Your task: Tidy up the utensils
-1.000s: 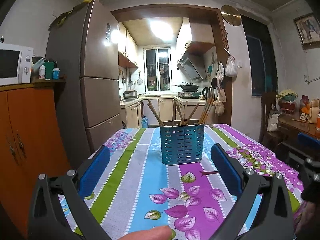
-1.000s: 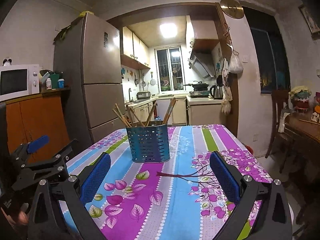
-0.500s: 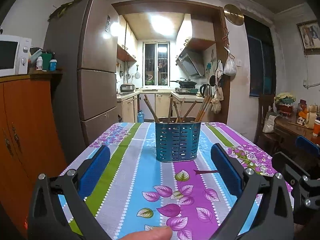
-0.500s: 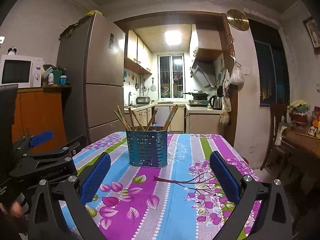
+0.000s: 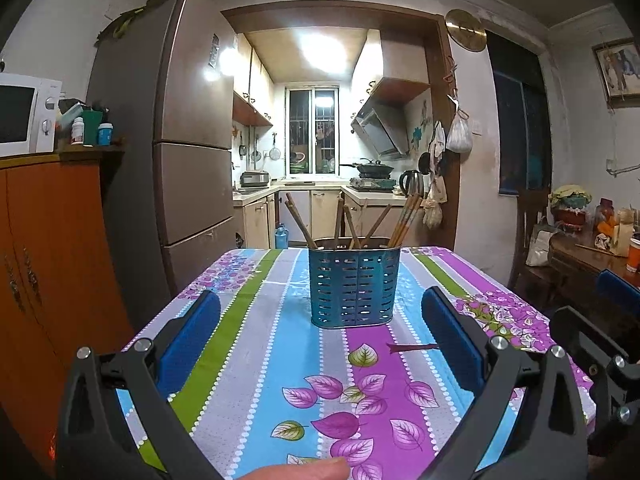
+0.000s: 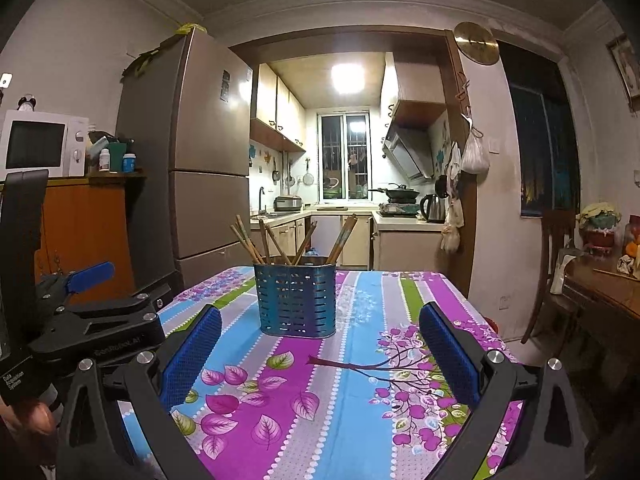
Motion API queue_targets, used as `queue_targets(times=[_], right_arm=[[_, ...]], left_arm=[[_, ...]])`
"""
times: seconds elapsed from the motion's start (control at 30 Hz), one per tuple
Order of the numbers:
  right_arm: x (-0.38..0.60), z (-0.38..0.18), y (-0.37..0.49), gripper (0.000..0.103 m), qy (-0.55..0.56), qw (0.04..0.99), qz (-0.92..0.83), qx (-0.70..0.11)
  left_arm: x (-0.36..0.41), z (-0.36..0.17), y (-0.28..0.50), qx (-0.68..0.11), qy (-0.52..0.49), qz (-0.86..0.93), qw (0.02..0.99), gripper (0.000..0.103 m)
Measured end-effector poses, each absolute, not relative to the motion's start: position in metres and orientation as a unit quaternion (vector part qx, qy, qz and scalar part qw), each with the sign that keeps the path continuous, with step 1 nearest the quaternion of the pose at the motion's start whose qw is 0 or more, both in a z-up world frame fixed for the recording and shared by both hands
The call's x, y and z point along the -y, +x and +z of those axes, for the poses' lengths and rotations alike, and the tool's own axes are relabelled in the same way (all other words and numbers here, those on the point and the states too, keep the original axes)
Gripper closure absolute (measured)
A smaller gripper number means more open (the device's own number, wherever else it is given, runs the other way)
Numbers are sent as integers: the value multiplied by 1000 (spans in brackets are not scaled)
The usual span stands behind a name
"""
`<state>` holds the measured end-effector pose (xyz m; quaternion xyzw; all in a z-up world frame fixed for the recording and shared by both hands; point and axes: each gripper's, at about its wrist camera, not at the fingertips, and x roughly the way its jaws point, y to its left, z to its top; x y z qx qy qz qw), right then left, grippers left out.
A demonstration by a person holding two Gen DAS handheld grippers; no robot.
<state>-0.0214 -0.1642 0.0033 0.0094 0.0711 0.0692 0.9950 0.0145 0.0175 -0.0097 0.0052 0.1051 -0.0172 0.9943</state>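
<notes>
Table (image 5: 256, 344) view is flattening as both cameras drop lower versus a second ago; blue holder (image 5: 355, 286) with chopsticks (image 5: 404, 220) is sitting at 12 o'clock. Left gripper (image 5: 320, 344) and right gripper (image 6: 320, 354) are hovering spread, empty, likely finished.

black gripper (image 5: 320, 344) frames, silver screws, blue textured pads (image 6: 448, 350), white lettering.

A table (image 5: 256, 360), covered with a striped, leaf-printed cloth, is seen filling the lower centre of both views. A perforated blue utensil holder (image 5: 354, 286) with chopsticks (image 5: 404, 220) is placed upright at mid-frame.
</notes>
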Motion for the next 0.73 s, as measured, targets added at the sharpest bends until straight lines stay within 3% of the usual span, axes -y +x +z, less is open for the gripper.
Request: queue_targets(times=[0.73], right_arm=[[174, 5, -23, 4, 16, 995, 60, -72]], left_arm=[[-4, -21, 35, -132, 10, -27, 991, 6]])
